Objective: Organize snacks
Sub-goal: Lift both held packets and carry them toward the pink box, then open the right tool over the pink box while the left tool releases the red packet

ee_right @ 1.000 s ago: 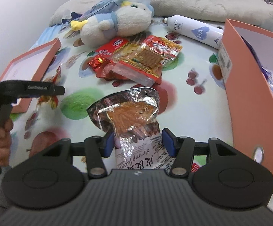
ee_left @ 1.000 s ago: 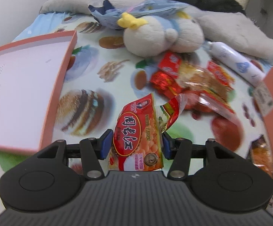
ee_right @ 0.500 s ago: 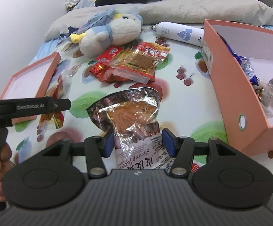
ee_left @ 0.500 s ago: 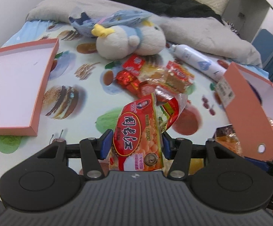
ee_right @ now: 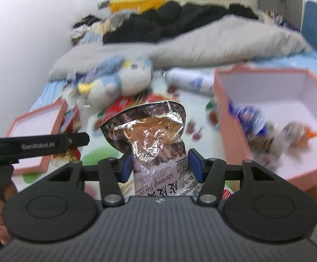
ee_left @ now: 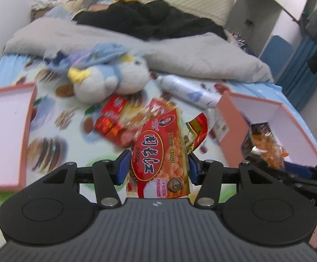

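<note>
The left hand-held gripper (ee_left: 157, 168) pinches a red packet (ee_left: 158, 155) between its blue pads; the packet's lower edge is hidden behind the gripper body. The right hand-held gripper (ee_right: 160, 167) pinches a foil shrimp bag (ee_right: 151, 135), its bottom likewise cut off by the body. Both are held above the bed (ee_left: 49, 113), whose printed sheet is smeared by motion blur. At 3 o'clock in the right view sits the pink box (ee_right: 230, 131), open, with a few blurred wrappers inside that cannot be told apart. At 9 o'clock lies the lid (ee_right: 55, 113), partly behind the left tool. At 12 o'clock lie a plush toy (ee_right: 116, 83), a white bottle (ee_right: 189, 80) and a heap of red packs (ee_left: 112, 118), half covered.
</note>
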`<move>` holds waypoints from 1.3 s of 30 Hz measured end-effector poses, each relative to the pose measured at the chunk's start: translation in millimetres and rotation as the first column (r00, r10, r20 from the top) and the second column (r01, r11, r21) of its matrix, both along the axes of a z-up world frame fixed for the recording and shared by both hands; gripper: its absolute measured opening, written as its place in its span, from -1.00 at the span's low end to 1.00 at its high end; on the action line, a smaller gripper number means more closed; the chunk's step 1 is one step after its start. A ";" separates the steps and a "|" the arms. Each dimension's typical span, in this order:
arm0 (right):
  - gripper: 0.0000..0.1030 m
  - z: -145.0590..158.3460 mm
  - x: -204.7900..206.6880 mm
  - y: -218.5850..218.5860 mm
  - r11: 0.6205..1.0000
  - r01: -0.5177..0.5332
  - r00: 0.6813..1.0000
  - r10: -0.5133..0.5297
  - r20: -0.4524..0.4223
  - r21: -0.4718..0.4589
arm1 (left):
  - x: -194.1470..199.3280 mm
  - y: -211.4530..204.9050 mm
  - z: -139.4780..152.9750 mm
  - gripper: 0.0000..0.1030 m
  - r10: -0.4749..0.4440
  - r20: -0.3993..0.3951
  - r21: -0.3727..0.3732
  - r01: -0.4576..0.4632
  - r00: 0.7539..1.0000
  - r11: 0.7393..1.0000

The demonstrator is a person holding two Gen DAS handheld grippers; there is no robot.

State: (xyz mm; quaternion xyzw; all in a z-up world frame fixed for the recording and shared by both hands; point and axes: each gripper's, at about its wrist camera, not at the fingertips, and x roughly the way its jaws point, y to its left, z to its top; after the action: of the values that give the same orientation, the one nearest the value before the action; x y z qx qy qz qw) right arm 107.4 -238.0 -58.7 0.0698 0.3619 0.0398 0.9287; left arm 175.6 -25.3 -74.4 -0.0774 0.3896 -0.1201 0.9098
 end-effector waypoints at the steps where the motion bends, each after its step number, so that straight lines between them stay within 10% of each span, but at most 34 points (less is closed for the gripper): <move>1: 0.09 6.8 0.3 -5.0 1.000 0.011 1.000 -0.011 0.016 0.005 | 1.8 -5.0 5.8 0.13 -0.014 0.009 0.003 0.014 1.000 1.000; 22: 0.09 103.3 3.3 -96.4 0.988 0.150 0.953 -0.136 0.271 -0.032 | 32.6 -140.9 116.7 0.14 -0.205 0.201 -0.067 0.222 0.958 0.973; 39: 0.09 34.1 30.8 -182.9 0.962 0.272 0.955 -0.269 0.121 -0.011 | 81.0 -247.3 59.8 0.15 -0.333 0.067 -0.029 0.336 0.940 0.942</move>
State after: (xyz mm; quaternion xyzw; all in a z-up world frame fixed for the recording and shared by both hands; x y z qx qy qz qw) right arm 138.2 -420.8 -24.6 0.1035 0.2937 -0.0886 0.9461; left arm 256.6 -272.5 -14.6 -0.0243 0.3668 -0.2828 0.8859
